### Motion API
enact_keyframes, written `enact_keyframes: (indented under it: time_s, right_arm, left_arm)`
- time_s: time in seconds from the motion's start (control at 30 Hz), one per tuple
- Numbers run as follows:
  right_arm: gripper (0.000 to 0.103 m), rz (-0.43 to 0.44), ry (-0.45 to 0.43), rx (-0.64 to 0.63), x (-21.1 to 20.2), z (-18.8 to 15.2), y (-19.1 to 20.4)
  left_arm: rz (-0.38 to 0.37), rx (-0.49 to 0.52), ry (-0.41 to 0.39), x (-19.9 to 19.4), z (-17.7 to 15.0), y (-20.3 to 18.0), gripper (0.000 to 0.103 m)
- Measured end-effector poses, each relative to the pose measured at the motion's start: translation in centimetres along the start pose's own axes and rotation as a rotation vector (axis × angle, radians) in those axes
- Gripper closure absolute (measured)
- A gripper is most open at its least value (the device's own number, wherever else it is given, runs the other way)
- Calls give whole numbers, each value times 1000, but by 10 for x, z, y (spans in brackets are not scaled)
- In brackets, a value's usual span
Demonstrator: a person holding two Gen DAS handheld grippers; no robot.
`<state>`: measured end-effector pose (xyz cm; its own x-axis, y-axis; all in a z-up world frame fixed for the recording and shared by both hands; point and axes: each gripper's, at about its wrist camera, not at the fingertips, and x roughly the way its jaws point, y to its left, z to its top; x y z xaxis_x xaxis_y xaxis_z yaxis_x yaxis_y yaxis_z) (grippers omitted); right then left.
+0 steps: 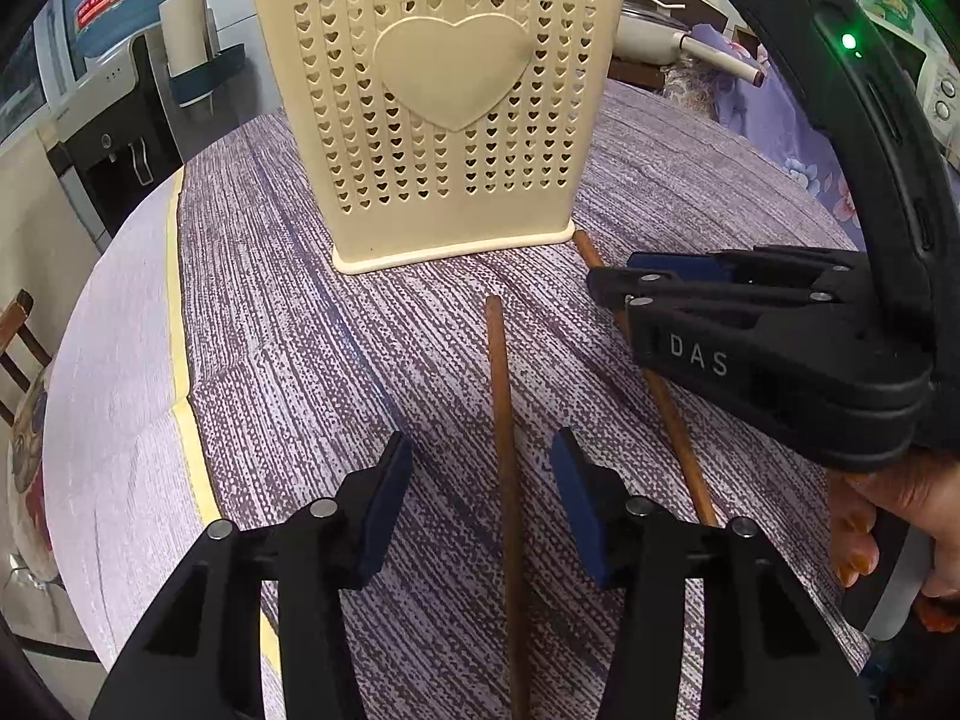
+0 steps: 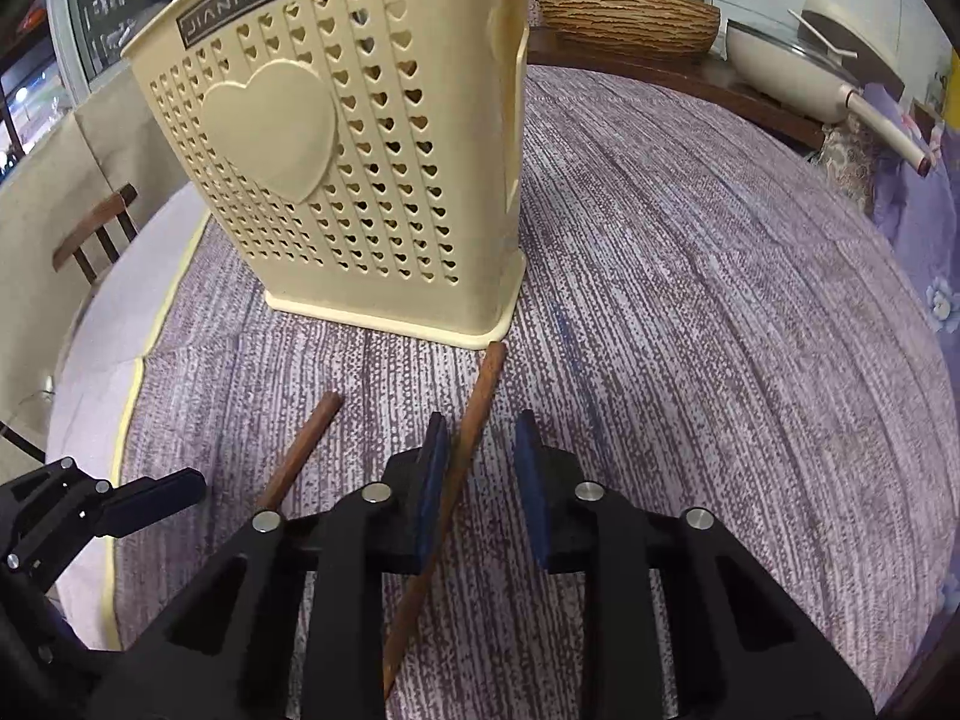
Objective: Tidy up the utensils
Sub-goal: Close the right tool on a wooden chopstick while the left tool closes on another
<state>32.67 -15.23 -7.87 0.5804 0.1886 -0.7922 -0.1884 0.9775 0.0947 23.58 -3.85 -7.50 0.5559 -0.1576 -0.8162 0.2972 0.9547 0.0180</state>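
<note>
One cream plastic utensil basket [image 1: 444,114] with heart-shaped holes and a raised heart stands upright on the purple woven tablecloth [image 1: 288,330]. Two brown wooden chopsticks lie flat on the cloth in front of it, side by side, apart from each other. The left chopstick [image 1: 504,450] stops short of the basket base; the right chopstick [image 1: 666,396] has its far tip just beside the basket's right front corner.

Two black grippers with blue pads. The left gripper [image 1: 483,480] has its jaws apart, straddling the left chopstick, pads clear of it on both sides. The right gripper [image 2: 480,480] has narrower jaws around the right chopstick; the left pad looks touching the stick, the right pad [image 2: 531,480] stands off with a gap, so not clamped.

One hand [image 1: 888,534] shows at the right gripper's handle. One cream pan [image 2: 786,69] sits behind the table.
</note>
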Motion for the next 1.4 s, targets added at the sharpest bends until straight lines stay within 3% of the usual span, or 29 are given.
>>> enact_keyframes:
  time_s: [0.23,0.37,0.63,1.07,1.2,1.4]
  right_arm:
    - [85,23,15,9,-2,-1,-11]
    - [85,35,21,30,-1,1,-13]
    - [85,19,13,45,2,5,-10]
    - [88,-42,-2,15,4,0,3]
    - [91,-29,-4,44,4,0,-1]
    - [93,-23,4,56,4,3,-8]
  left_arm:
    - [16,32,10,9,16,-6,60]
    - [21,42,25,15,28,-6,70]
    - [45,18,30,19,34,4,80]
    - [78,51,24,19,35,-3,85]
    - [89,66,23,19,34,-8,93]
    - [134,95,25,20,34,-16,95]
